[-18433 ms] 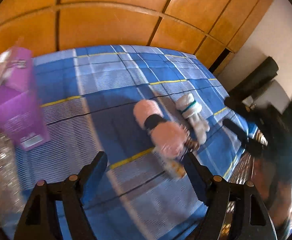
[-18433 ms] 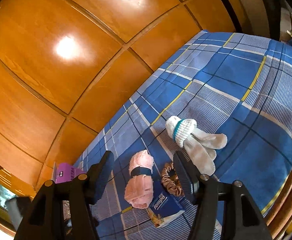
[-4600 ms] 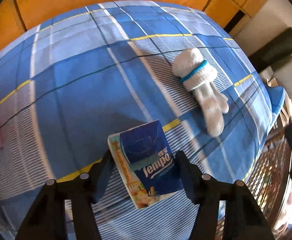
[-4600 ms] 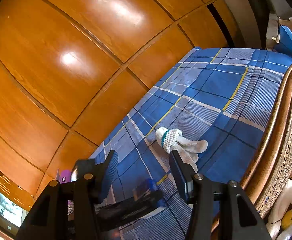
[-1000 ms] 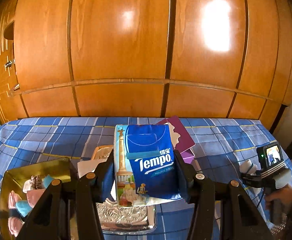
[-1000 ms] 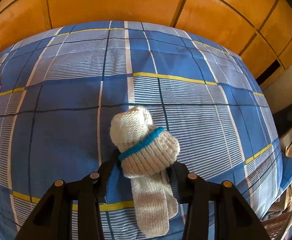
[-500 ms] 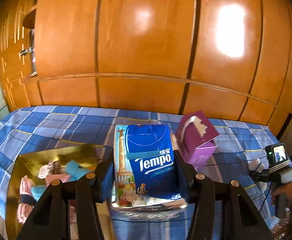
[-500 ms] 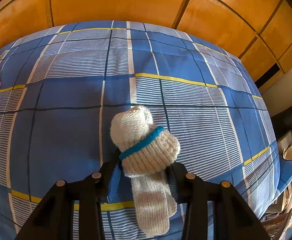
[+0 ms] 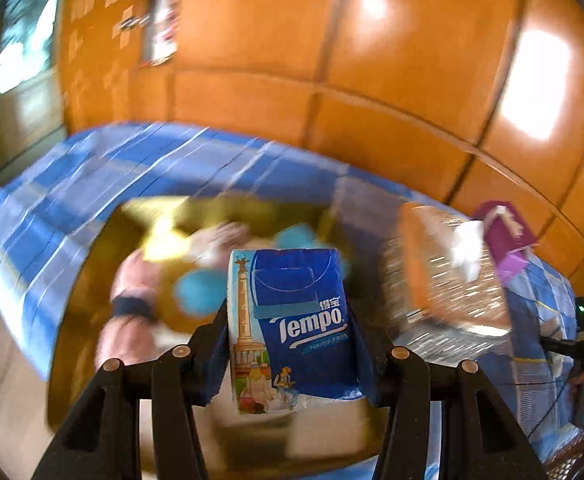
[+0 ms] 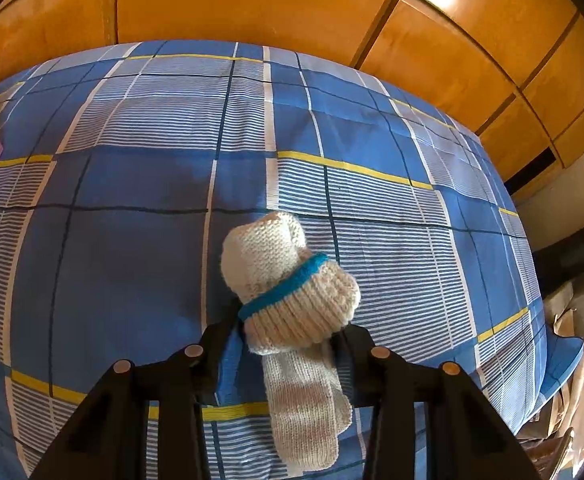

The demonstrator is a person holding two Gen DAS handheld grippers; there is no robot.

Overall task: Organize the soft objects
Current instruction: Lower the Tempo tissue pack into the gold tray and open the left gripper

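My left gripper [image 9: 288, 320] is shut on a blue Tempo tissue pack [image 9: 296, 328], held upright above a gold tray [image 9: 87, 272]. The tray sits on the blue plaid bed cover [image 9: 43, 208] and holds a pink roll with a dark band [image 9: 131, 280] and teal pieces [image 9: 197, 292], all blurred. In the right wrist view a rolled pair of white knitted socks with a teal stripe [image 10: 287, 288] lies on the bed cover [image 10: 131, 248]. My right gripper [image 10: 287, 334] is shut on the pair, one finger on each side of the ribbed cuff.
A glittery silver and orange box [image 9: 448, 280] and a purple tissue box [image 9: 504, 236] stand right of the tray. Orange wooden wardrobe doors [image 10: 251, 4] run behind the bed. The bed's right edge drops to brown paper bags [image 10: 572, 364].
The left gripper has swung left and down with the tissue pack, so the gold tray now lies under it and the view is blurred. The right gripper stays on the socks, jaws slightly narrower.
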